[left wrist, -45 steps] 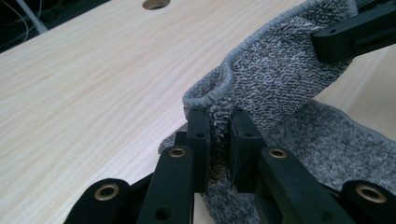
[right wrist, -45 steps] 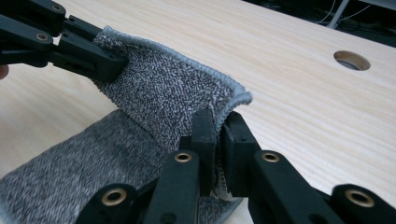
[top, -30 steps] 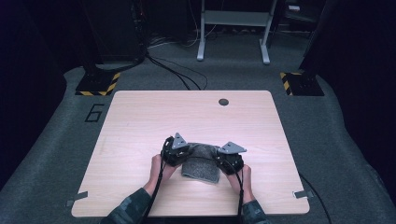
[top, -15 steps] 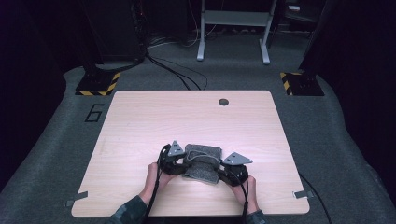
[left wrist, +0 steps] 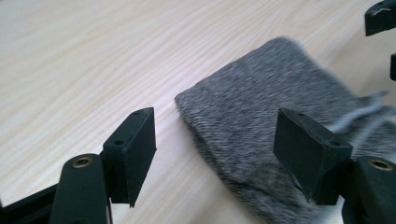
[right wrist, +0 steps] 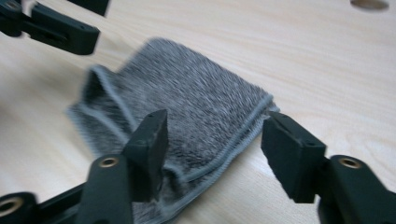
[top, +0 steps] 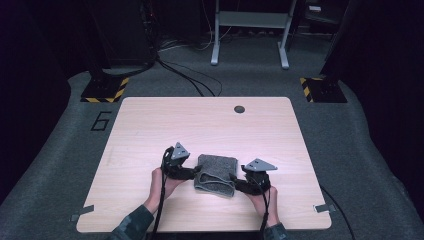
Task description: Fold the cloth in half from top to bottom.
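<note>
A folded grey cloth (top: 216,173) lies flat on the wooden table (top: 210,125) near its front edge. My left gripper (top: 196,172) sits at the cloth's left edge and my right gripper (top: 235,184) at its right front corner. In the left gripper view the cloth (left wrist: 261,98) lies between and under the left gripper (left wrist: 219,149), whose pads stand clear of it. In the right gripper view the right gripper (right wrist: 215,140) straddles the hemmed edge of the cloth (right wrist: 196,93) without pressing on it. Both grippers' jaws have just been opening.
A dark round hole (top: 239,109) sits near the table's far edge. On the carpet beyond are a painted 6 (top: 101,120), two hazard-striped bases (top: 105,90) (top: 322,90), loose cables (top: 190,80) and a metal frame (top: 250,30).
Both grippers have opened and let go of the cloth, which now lies folded flat between them. The hands have barely shifted.
</note>
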`<move>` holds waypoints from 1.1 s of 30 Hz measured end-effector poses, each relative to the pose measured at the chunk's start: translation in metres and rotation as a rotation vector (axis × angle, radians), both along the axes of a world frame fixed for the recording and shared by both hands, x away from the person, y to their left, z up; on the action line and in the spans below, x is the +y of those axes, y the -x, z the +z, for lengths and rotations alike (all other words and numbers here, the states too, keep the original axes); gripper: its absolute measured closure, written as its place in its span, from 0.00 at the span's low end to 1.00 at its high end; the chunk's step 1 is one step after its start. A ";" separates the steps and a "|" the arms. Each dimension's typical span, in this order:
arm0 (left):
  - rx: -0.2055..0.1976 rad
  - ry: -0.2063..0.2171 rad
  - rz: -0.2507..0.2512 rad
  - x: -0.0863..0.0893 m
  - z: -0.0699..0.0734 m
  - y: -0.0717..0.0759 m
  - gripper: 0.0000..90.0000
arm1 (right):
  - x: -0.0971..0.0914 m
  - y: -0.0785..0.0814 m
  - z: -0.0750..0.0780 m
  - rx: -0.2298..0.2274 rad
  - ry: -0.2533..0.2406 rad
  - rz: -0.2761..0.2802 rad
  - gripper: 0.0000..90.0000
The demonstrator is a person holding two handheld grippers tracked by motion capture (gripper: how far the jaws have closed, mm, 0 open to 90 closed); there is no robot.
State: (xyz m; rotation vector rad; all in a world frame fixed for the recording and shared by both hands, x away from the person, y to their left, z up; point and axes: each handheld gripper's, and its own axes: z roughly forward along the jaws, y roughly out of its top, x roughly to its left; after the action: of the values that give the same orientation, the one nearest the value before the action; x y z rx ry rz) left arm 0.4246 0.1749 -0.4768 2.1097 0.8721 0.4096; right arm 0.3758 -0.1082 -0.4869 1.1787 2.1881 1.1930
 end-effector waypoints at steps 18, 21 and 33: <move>0.077 -0.127 -0.011 -0.006 -0.037 0.011 0.25 | 0.012 -0.014 -0.035 0.106 0.144 -0.033 0.18; 0.071 -0.125 0.019 -0.007 -0.038 0.016 0.23 | 0.010 -0.017 -0.036 0.120 0.139 -0.023 0.15; 0.056 -0.137 0.053 -0.007 -0.042 0.017 0.16 | 0.012 -0.040 -0.035 0.120 0.188 -0.012 0.08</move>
State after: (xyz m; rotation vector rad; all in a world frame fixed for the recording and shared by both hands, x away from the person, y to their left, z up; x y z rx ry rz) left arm 0.4081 0.1681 -0.5185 2.2362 0.9580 0.4507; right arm 0.4161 -0.0961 -0.5221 1.2095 2.3188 0.9089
